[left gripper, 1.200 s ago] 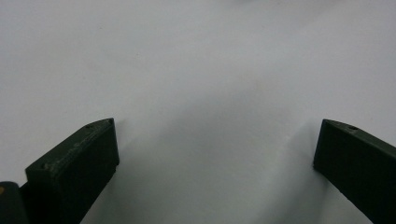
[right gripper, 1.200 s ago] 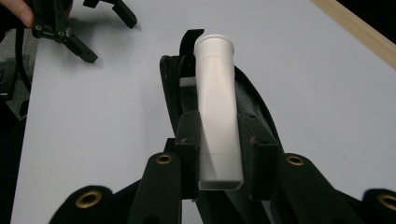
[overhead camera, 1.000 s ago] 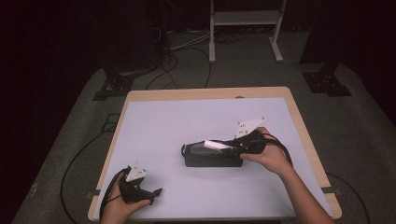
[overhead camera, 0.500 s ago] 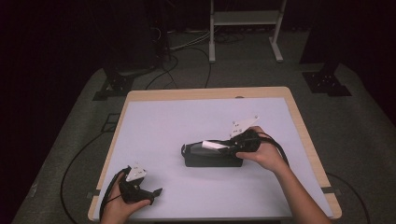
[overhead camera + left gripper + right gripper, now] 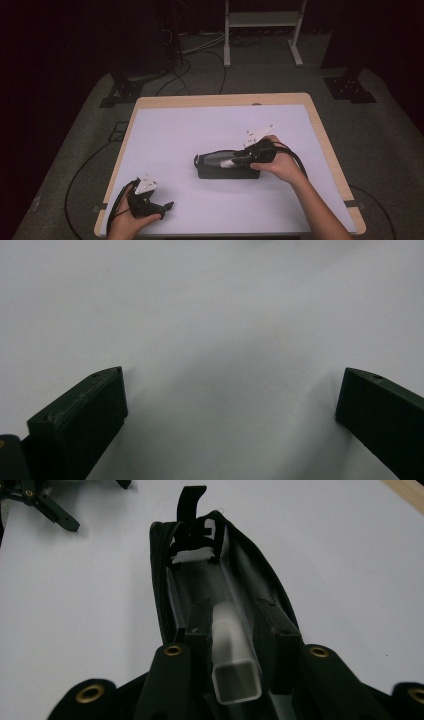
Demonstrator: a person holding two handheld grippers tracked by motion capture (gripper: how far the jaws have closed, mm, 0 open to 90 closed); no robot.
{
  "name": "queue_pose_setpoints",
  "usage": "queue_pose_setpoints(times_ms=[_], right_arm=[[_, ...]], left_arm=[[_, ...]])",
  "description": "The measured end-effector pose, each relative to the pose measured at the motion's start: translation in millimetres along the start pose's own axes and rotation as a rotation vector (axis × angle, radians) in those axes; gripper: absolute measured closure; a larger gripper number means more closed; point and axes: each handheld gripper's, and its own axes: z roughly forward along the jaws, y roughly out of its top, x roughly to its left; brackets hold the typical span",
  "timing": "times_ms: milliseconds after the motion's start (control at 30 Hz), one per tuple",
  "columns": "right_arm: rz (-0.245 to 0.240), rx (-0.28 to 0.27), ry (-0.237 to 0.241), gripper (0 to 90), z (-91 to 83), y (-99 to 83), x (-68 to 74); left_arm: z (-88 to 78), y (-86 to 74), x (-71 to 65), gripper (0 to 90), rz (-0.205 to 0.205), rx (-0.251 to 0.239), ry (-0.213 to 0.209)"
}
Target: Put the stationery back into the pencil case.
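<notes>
A black zip pouch (image 5: 222, 171) lies open near the middle of the white table top (image 5: 200, 130), its grey lining (image 5: 200, 580) showing. My right gripper (image 5: 232, 611) reaches into the pouch's mouth, shut on a white translucent square-ended stick (image 5: 234, 652). In the high view the right gripper (image 5: 245, 156) sits at the pouch's right end, and the white stick (image 5: 226, 162) points left inside it. My left gripper (image 5: 161, 206) rests at the table's front left. In its own view the left gripper (image 5: 232, 374) stands open with only bare table between its jaws.
The table's wooden edge (image 5: 325, 145) runs along the right. Cables (image 5: 80, 175) trail over the grey floor at the left. A white stand (image 5: 260, 20) and dark equipment bases (image 5: 125, 90) stand on the floor behind the table.
My right gripper has moved down and a little left, carrying the white stick deeper into the open pouch. The left gripper has stayed put.
</notes>
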Motion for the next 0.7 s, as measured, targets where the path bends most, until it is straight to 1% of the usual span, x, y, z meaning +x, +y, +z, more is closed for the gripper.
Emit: queue_pose_setpoints(times_ms=[267, 333, 367, 400, 433, 467, 500, 533, 700], right_arm=[[0.017, -0.017, -0.011, 66.2, -7.4, -0.9, -0.4], [0.015, -0.022, -0.013, 65.3, -8.6, -1.0, -0.5], [0.026, -0.026, -0.016, 63.3, -11.0, -0.9, 0.2], [0.055, -0.032, -0.019, 60.6, -14.1, -0.8, 1.6], [0.066, -0.034, -0.022, 59.4, -15.8, -0.8, 2.5], [0.066, -0.034, -0.022, 59.4, -15.8, -0.8, 2.5], [0.085, -0.042, -0.033, 56.5, -18.7, -1.4, 4.8], [0.083, -0.043, -0.035, 54.7, -19.7, -1.8, 5.3], [0.115, -0.060, -0.060, 44.0, -26.0, -5.7, 9.6]], left_arm=[[0.0, 0.0, 0.0, 0.0, 0.000, 0.000, 0.000], [0.4, -0.1, -0.5, 0.0, -0.008, -0.006, -0.001], [0.4, 0.0, -0.4, 0.0, -0.007, -0.005, -0.001], [0.4, 0.0, -0.5, 0.0, -0.008, -0.006, -0.001], [0.5, 0.0, -0.5, 0.0, -0.009, -0.005, -0.001], [0.5, 0.0, -0.5, 0.0, -0.009, -0.005, -0.001], [0.3, 0.1, -0.5, 0.0, -0.008, -0.003, -0.001], [0.4, 0.1, -0.5, 0.0, -0.008, -0.004, 0.000], [0.5, 0.2, -0.4, 0.0, -0.009, -0.003, -0.001]])
